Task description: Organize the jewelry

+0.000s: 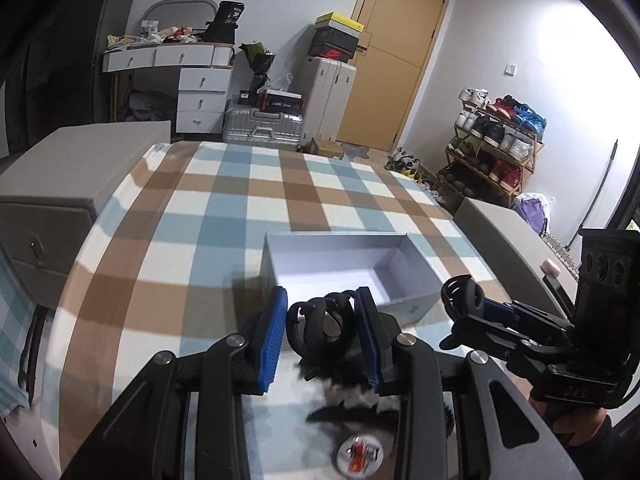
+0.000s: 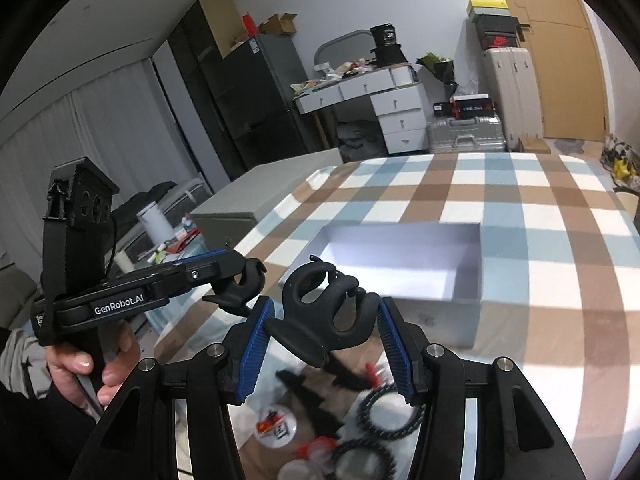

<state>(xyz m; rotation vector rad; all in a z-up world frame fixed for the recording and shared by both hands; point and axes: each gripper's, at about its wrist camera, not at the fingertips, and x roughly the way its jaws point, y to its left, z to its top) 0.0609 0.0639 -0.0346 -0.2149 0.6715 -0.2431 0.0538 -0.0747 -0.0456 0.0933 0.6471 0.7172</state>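
Note:
An open white box [image 1: 340, 264] lies on the checked cloth; it also shows in the right wrist view [image 2: 400, 256] and looks empty. My left gripper [image 1: 322, 328] is shut on a black hair claw clip [image 1: 320, 326], held just short of the box's near wall. My right gripper [image 2: 326, 332] is shut on another black claw clip [image 2: 324, 312], also in front of the box. The right gripper shows in the left wrist view [image 1: 466, 300] at the box's right corner. The left gripper shows in the right wrist view [image 2: 240, 280] to the left.
Below the grippers lie a round badge [image 1: 360, 454], black hair ties [image 2: 390, 408], more dark clips and small red pieces [image 2: 316, 448], blurred. Grey cabinets [image 1: 60, 184] flank the bed. A dresser, suitcases, a door and a shoe rack [image 1: 492, 148] stand beyond.

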